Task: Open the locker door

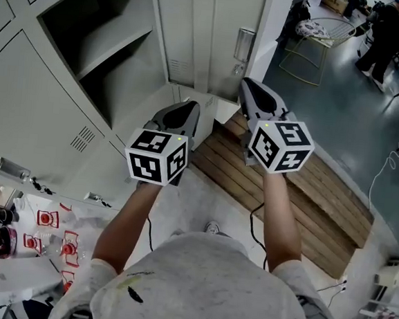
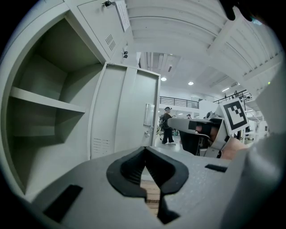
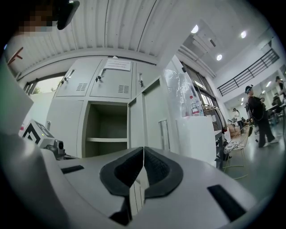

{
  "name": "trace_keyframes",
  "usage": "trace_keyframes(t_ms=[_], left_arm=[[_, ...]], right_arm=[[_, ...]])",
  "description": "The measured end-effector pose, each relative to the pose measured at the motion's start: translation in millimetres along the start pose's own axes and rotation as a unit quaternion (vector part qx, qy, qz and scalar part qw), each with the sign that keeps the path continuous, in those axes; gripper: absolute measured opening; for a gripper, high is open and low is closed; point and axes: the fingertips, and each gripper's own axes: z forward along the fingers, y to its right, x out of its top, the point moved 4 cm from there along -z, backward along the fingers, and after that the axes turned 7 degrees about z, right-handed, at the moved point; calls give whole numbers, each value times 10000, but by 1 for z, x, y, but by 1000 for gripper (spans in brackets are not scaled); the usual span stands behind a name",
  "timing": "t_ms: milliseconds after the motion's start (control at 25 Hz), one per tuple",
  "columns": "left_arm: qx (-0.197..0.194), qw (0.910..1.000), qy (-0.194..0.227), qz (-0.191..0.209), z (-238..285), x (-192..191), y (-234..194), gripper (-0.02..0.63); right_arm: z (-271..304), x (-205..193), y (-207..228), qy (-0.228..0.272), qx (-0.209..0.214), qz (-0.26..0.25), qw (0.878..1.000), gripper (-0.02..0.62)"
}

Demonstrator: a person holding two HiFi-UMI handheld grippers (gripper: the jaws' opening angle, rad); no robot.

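Grey lockers [image 1: 42, 96], wooden pallet [image 1: 310, 200], grey floor [image 1: 332, 111]

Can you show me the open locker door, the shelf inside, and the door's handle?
open locker door [image 2: 125, 112]: left gripper view, middle of its panel.
shelf [image 2: 44, 99]: left gripper view, its front edge.
handle [image 1: 244, 45]: head view, middle of the metal plate.

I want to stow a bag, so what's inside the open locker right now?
The open locker holds one bare shelf; nothing shows above or below it. Its very bottom is hidden behind the right gripper, so anything lying there is unseen.
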Motion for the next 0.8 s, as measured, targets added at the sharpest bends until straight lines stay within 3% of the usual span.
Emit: trace_keyframes(t_ms=[800], left_arm=[[54, 10000, -47, 26, -39, -11, 7, 6]], right_arm=[[-42, -30, -61, -203, -3, -67, 9998, 3]])
